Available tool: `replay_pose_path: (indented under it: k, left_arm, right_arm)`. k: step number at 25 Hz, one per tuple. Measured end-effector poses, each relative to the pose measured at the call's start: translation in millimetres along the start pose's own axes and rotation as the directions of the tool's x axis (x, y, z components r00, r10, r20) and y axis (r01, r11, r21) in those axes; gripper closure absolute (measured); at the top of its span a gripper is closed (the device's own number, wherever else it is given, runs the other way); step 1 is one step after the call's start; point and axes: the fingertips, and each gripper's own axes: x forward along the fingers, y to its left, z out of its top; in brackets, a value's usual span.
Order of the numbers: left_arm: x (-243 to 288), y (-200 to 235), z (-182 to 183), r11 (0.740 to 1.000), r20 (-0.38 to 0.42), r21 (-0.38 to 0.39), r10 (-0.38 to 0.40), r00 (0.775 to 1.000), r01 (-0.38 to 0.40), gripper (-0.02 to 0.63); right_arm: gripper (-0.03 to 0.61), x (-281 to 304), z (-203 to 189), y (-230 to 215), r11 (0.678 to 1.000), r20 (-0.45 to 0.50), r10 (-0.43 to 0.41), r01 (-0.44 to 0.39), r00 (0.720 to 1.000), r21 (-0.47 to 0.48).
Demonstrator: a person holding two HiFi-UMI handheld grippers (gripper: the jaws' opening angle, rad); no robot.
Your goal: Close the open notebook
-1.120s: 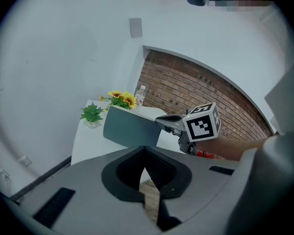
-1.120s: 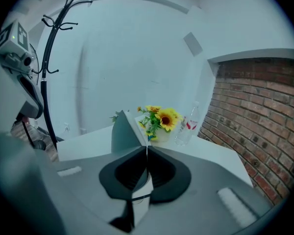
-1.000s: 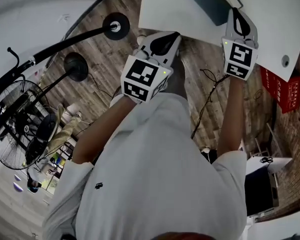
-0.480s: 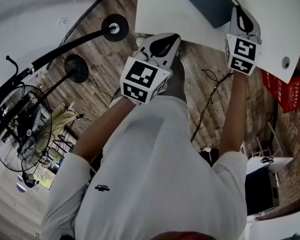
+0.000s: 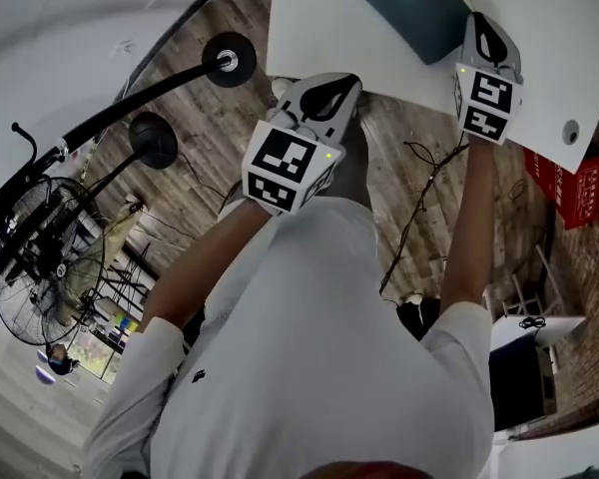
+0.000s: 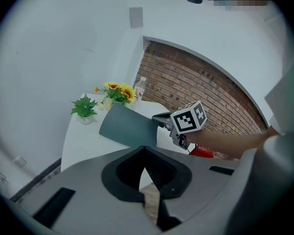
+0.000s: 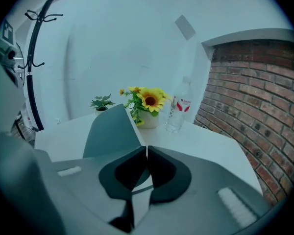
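Slate-grey notebook cover (image 7: pixel 110 131) tilts above the white table (image 7: pixel 206 141), its edge pinched in my right gripper (image 7: pixel 147 150); my left gripper (image 6: pixel 145 151), clenched empty, hovers beside the table.

Made out no readable word or number anywhere: only blurred white print on the red cardboard box (image 5: pixel 569 183) near the white table (image 5: pixel 319 28), and a red label, too small to read, on the clear plastic bottle (image 7: pixel 178 112).

Light is even, diffuse and cool; shadows are soft. Fisheye bending grows toward the dark edges. The left gripper (image 6: pixel 144 147) and right gripper (image 7: pixel 147 147) blur close to the lens.
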Motion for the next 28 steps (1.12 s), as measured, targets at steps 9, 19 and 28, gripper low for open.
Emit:
replay_pose_path:
  k: [9, 19, 28]
  left_arm:
    - [11.2, 7.8, 2.0, 1.0, -0.01, -0.012, 0.001, 1.0, -0.001, 0.604]
    - [21.1, 15.3, 4.5, 1.0, -0.017, -0.019, 0.001, 1.0, -0.002, 0.604]
    - [22.2, 16.6, 3.7, 1.0, -0.023, -0.018, -0.003, 1.0, 0.003, 0.604]
  right_arm:
    - [0.558, 20.7, -18.1, -8.1, 1.0, -0.041, -0.007, 0.008, 0.999, 0.02]
    - [0.569, 42.0, -46.6, -16.3, 0.997, -0.104, -0.021, 0.028, 0.994, 0.071]
    - [0.568, 48.5, -57.6, -11.6, 0.997, -0.124, -0.038, 0.045, 0.992, 0.057]
